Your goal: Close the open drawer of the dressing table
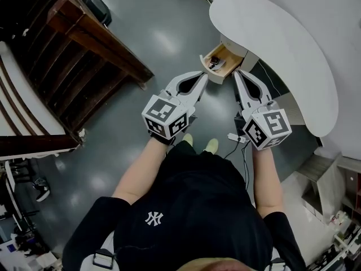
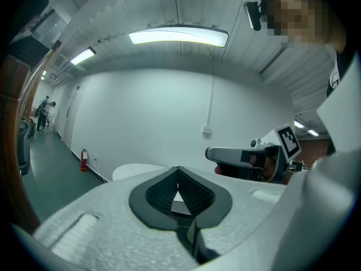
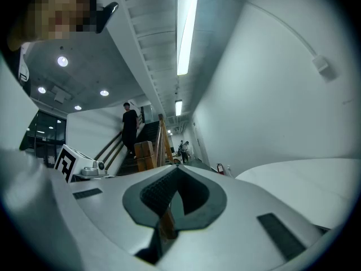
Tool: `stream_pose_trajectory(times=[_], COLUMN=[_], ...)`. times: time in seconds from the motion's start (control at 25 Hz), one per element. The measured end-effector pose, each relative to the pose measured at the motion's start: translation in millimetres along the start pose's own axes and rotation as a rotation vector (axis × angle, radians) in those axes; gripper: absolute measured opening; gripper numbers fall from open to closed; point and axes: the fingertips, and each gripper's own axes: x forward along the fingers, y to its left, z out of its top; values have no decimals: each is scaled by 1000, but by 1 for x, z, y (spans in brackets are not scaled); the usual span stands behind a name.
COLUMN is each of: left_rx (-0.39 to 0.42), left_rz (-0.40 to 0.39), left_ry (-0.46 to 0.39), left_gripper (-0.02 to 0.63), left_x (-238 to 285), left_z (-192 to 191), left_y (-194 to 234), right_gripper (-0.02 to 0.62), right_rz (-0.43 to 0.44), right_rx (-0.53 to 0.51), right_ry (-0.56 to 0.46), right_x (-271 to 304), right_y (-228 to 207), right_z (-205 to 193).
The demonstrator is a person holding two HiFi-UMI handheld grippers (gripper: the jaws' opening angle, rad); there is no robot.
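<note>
Head view: drawer (image 1: 219, 62) open on dressing table (image 1: 271, 44), far centre.
Left gripper (image 1: 203, 75): fingers together, empty, beside the drawer's left.
Right gripper (image 1: 237, 74): fingers together, empty.
Handling: likely light, stiff, free-sliding; push squarely on its front.

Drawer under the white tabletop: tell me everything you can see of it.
The drawer is a small box, light wood inside with a white front, pulled out from beneath the curved white tabletop. A small dark-and-white item lies inside. The left tool and right tool point at it; contact is unclear.

The left arm (image 1: 137, 176) and right arm (image 1: 268, 179) extend forward, parallel. The left gripper (image 1: 202, 77) and right gripper (image 1: 237, 74) have jaws together, empty.
</note>
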Motion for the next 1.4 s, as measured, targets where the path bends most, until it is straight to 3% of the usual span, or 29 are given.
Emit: stream_pose_trajectory(times=[0.32,0.84,1.12,1.4], left_rx=[1,33,43,48], left_rz=[45,24,-9,-16], left_ry=[20,43,90,156], left_gripper=[11,11,11,11], left_x=[4,52,93,137], left_z=[-23,-78,-144,-236], left_y=[22,134,203,255], right_gripper=[15,15,15,15], right_rz=[10,-19,-54,-72], right_rx=[27,-11,-50,-68], right_ry=[20,51,100,133], right_x=[25,149,218,260], right_y=[-11,-49,-82,-123], right_z=[-17,-55,-106,-175])
